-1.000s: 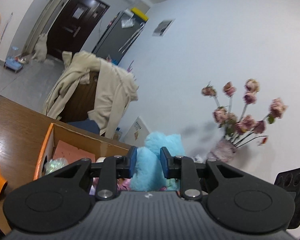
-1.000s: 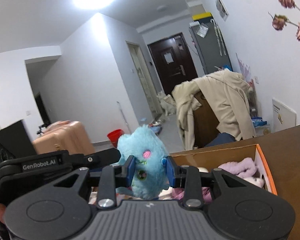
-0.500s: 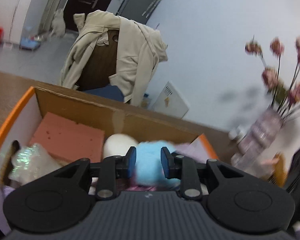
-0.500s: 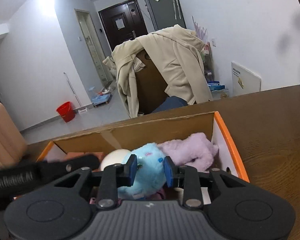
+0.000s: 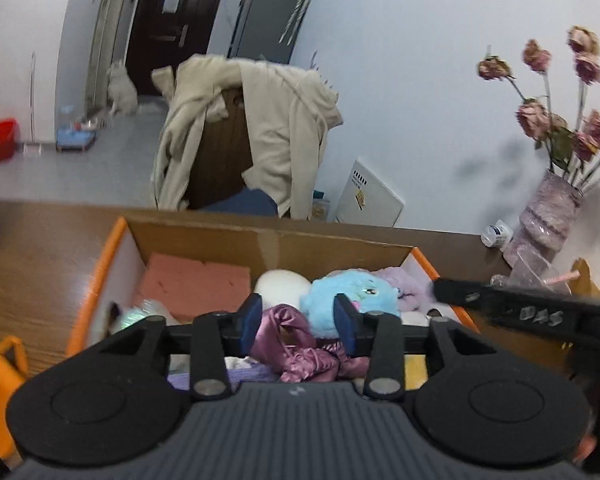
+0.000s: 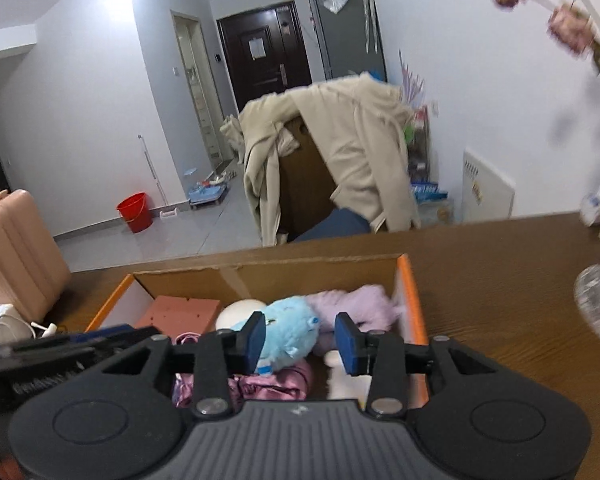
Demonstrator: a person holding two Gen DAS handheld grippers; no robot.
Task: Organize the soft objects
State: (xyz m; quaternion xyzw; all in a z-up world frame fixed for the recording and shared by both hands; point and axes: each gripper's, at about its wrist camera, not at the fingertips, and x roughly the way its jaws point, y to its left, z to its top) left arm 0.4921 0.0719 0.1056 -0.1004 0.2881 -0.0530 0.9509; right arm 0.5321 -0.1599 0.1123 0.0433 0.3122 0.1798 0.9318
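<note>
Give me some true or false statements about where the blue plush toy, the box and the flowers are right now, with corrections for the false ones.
1. The blue plush toy lies inside the cardboard box. True.
2. The box is empty apart from that toy. False: a purple satin cloth, a pink foam block and a lilac fluffy item are in it too.
3. The vase of dried roses stands inside the box. False: it stands on the table, beside the box.
4. A beige coat hangs over a chair behind the table. True.
</note>
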